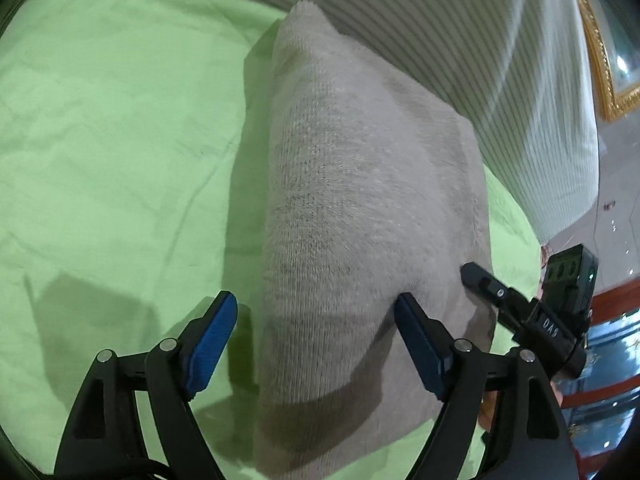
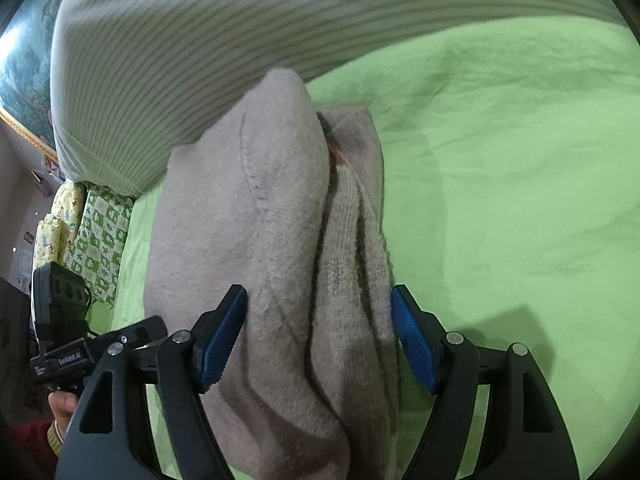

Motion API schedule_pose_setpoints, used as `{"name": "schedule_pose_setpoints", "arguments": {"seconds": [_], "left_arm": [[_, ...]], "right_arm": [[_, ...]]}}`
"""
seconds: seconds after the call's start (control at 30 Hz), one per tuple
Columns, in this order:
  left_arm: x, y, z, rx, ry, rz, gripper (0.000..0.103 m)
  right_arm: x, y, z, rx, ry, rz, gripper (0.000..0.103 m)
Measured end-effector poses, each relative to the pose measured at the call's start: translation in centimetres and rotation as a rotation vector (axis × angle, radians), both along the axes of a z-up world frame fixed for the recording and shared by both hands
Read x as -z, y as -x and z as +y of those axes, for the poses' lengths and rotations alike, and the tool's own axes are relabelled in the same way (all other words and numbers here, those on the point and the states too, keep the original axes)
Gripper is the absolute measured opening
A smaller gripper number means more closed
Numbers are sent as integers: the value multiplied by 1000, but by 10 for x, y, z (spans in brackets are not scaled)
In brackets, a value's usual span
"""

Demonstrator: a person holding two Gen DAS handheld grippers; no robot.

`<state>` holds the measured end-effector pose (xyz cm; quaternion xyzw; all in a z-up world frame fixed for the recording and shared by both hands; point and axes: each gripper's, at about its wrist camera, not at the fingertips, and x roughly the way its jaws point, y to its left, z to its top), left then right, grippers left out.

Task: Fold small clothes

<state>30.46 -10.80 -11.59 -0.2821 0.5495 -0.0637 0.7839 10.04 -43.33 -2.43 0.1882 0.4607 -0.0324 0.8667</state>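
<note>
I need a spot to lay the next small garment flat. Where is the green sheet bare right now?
The green sheet is bare on the side of the beige folded garment away from the striped fabric. It is crowded where the striped fabric meets the garment and where the left gripper and right gripper straddle it.

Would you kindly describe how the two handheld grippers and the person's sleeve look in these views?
The left gripper and the right gripper have black skeletal frames with silver pivot pins and ribbed blue pads. A black boxy module sits on the left one, above white lettering. A red sleeve with a yellowish cuff shows behind it.
</note>
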Motion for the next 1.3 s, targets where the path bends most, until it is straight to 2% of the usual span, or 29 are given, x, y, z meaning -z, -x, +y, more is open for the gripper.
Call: {"name": "schedule_pose_setpoints", "arguments": {"seconds": [0.13, 0.2, 0.23, 0.27, 0.3, 0.33, 0.4, 0.47, 0.57, 0.73, 0.93, 1.07, 1.17, 1.23, 1.3], "left_arm": [[12, -9, -2, 7, 38, 9, 81], [18, -13, -8, 20, 81, 5, 65], [19, -14, -9, 21, 80, 3, 63], [18, -13, -9, 23, 74, -3, 56], [17, -12, -9, 30, 69, -12, 50], [14, -10, -8, 36, 68, -20, 48], [8, -6, -7, 48, 81, -45, 40], [-1, 0, -6, 58, 79, -69, 37], [-20, 17, 8, 55, 54, -104, 36], [-48, 68, 57, 1, 70, -140, 35], [-66, 147, 117, -55, 46, -138, 35], [-55, 181, 145, -73, 49, -110, 35], [-38, 194, 154, -36, -4, -75, 35], [-30, 197, 153, -18, -20, -64, 36], [-25, 200, 154, -12, -38, -62, 42]], "right_arm": [[4, -2, 0, 2, -12, 1, 77], [6, -2, 0, 2, -25, -2, 77], [7, -3, 1, -5, -31, 3, 76], [9, -4, 4, -16, -44, 7, 71], [10, -4, 5, -18, -62, 8, 55], [10, -2, 6, -7, -74, 3, 49], [7, 3, 11, 4, -66, -17, 43], [3, 8, 18, 17, -81, -38, 40], [-2, 14, 36, -9, -99, -48, 38], [-7, 26, 88, -104, -164, -62, 37], [9, 30, 152, -212, -213, -25, 37], [30, 31, 180, -251, -233, 27, 37], [46, 33, 191, -258, -188, 82, 37], [54, 33, 192, -237, -163, 109, 42], [56, 37, 189, -211, -166, 124, 49]]}}
